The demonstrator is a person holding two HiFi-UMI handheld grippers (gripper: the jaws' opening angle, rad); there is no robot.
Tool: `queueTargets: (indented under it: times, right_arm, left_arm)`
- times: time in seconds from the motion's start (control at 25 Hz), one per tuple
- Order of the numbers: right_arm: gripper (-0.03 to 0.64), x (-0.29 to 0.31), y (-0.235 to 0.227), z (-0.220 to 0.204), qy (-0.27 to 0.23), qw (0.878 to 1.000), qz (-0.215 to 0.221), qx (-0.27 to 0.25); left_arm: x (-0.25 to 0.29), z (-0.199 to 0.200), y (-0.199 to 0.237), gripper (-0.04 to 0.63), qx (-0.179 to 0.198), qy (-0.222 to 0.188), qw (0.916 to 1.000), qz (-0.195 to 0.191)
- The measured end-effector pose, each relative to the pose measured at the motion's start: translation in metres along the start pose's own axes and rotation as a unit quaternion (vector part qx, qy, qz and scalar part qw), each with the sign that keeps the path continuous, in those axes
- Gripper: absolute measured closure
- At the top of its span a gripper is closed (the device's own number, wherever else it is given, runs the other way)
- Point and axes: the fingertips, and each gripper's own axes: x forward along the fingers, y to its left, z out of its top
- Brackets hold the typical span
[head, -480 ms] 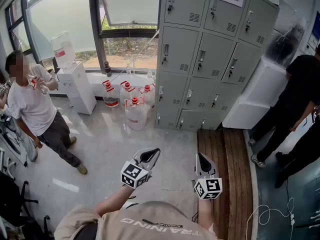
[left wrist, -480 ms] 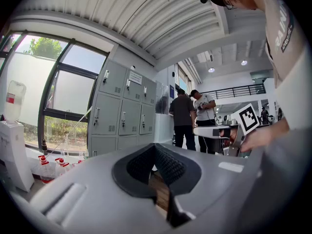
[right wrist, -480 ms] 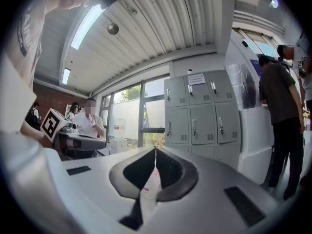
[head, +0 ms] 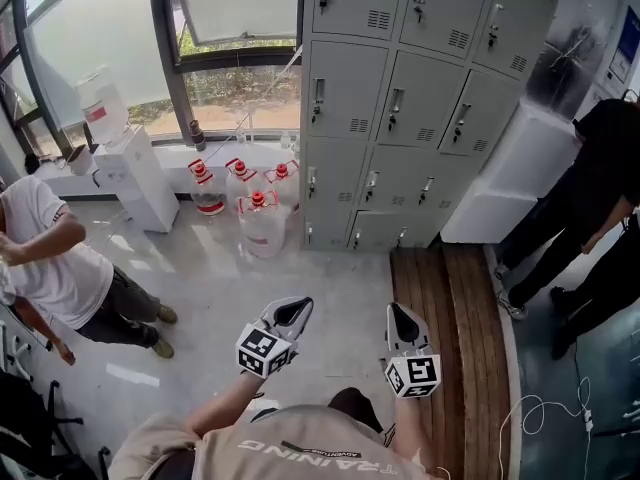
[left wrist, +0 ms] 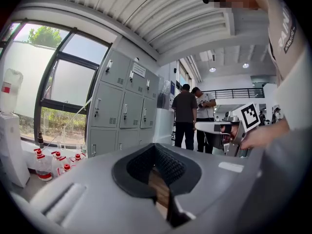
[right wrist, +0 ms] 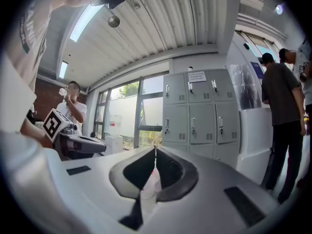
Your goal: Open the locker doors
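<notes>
The grey lockers (head: 400,108) stand against the far wall, several rows of three, every door closed with its handle showing. They also show in the left gripper view as lockers (left wrist: 122,111) and in the right gripper view as lockers (right wrist: 200,116). My left gripper (head: 290,313) and right gripper (head: 402,320) hang side by side low in the head view, well short of the lockers, over the floor. The left gripper (left wrist: 155,144) has its jaws together with nothing between them. The right gripper (right wrist: 155,147) is likewise shut and empty.
Several water bottles (head: 250,208) and a white water dispenser (head: 125,158) stand under the window left of the lockers. A white cabinet (head: 510,188) and a person in black (head: 590,188) are at the right. A person in white (head: 50,268) stands left. A wooden platform (head: 450,308) lies ahead.
The view has shifted: lockers and bottles sit slightly further left and look a bit nearer. The person in white is now lower at the left edge. Both grippers keep their places.
</notes>
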Motion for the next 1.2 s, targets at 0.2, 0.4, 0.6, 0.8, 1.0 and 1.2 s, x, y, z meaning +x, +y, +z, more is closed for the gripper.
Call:
queueTargets:
  times: [0.2,0.4,0.6,0.8,1.0,1.2]
  right_arm:
    - [0.606,0.029,-0.032,-0.007,0.002,1.000,0.004,0.008]
    - [0.606,0.062,-0.073,-0.009,0.004,1.000,0.023,0.001]
    - [0.606,0.099,-0.110,-0.016,0.004,0.998,0.056,0.005]
    - [0.606,0.126,-0.143,-0.023,0.005,0.997,0.077,-0.010]
    - [0.606,0.152,-0.160,-0.028,0.009,0.995,0.086,-0.043]
    - [0.606,0.183,-0.162,-0.037,0.016,0.994,0.104,-0.002]
  left_arm:
    - [0.033,0.003,0.018,0.589,-0.003,0.004,1.0000,0.009]
    - [0.079,0.017,0.030,0.588,-0.006,-0.002,0.9994,0.034]
    - [0.125,0.026,0.044,0.589,-0.006,-0.002,0.9982,0.060]
    - [0.162,0.017,0.051,0.589,-0.020,0.011,0.9967,0.077]
    - [0.183,0.025,0.069,0.589,-0.008,0.006,0.9956,0.093]
    - [0.195,0.027,0.091,0.589,-0.019,0.005,0.9946,0.102]
